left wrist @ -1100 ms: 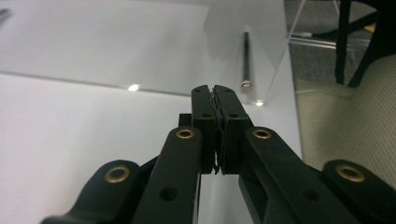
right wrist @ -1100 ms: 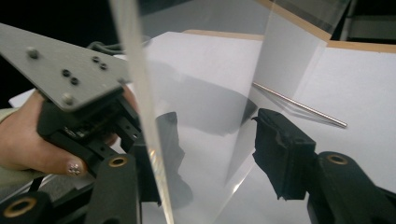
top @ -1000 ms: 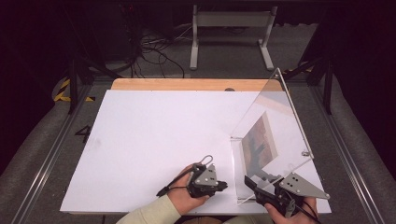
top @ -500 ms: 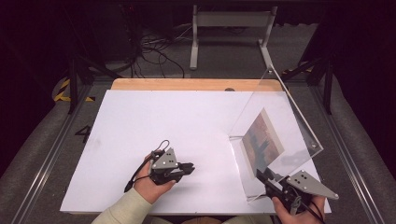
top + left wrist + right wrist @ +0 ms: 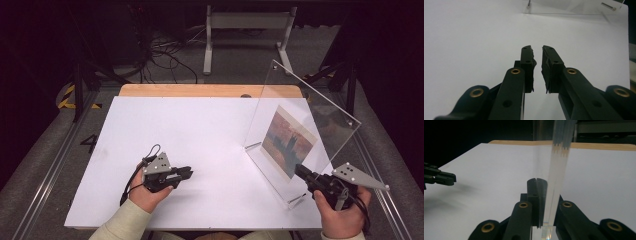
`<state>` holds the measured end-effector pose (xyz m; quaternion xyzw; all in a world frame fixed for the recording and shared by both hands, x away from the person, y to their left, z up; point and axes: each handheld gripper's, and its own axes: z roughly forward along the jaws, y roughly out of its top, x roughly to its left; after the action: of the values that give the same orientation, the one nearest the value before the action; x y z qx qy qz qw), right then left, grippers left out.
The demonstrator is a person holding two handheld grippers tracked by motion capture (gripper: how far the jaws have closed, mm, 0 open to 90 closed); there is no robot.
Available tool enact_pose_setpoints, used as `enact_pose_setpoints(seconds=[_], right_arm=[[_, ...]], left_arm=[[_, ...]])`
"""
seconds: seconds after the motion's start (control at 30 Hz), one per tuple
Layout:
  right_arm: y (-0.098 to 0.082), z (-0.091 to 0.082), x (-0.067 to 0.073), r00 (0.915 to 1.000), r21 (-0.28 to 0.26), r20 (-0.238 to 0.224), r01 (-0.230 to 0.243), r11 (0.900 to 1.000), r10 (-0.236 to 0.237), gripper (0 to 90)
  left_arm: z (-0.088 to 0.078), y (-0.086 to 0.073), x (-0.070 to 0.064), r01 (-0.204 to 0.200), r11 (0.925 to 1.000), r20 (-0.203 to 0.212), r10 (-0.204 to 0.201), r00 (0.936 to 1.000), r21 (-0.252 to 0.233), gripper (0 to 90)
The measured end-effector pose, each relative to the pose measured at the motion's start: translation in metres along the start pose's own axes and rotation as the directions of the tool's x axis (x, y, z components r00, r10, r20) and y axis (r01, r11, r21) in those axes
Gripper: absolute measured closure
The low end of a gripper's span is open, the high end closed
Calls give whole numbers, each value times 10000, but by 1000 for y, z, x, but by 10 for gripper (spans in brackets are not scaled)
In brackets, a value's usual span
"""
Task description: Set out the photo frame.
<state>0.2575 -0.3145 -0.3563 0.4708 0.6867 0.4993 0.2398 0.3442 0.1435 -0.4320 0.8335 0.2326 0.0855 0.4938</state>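
Picture frame (image 5: 300,145) is seen in the high view tilted up at the surface's (image 5: 200,150) right side, closed on by the right gripper (image 5: 304,173). Left gripper (image 5: 537,67) jaws, having just opened slightly, stand empty. Right gripper view: acrylic edge clamped; setting upright is judged unfinished.

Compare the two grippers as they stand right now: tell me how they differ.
The right gripper is shut on the clear acrylic frame, pinching its edge; the left gripper holds nothing, with a narrow gap between its pads. The right gripper is at the frame's near corner; the left gripper hangs apart over the bare white sheet. Both are black, hand-held and two-jawed.
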Motion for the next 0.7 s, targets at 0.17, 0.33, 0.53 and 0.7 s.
enact_pose_setpoints(seconds=[0.17, 0.33, 0.53, 0.7], right_arm=[[21, 3, -8, 9986, 50, -515, 143, 9999, -140, 856], [40, 13, -7, 9866, -122, -1581, 379, 9992, -393, 856], [63, 42, 6, 9533, -148, -2905, 817, 9965, -825, 855], [76, 71, 23, 8973, -179, -4162, 1537, 9880, -1471, 855]], left_arm=[[-9, -8, 8, 441, 9988, -180, -445, 9988, -206, 790], [-20, -14, 12, 699, 9969, -449, -715, 9964, -356, 789], [-39, -25, 17, 995, 9931, -891, -1047, 9905, -614, 788], [-51, -35, 19, 1341, 9885, -1158, -1415, 9831, -693, 787]])
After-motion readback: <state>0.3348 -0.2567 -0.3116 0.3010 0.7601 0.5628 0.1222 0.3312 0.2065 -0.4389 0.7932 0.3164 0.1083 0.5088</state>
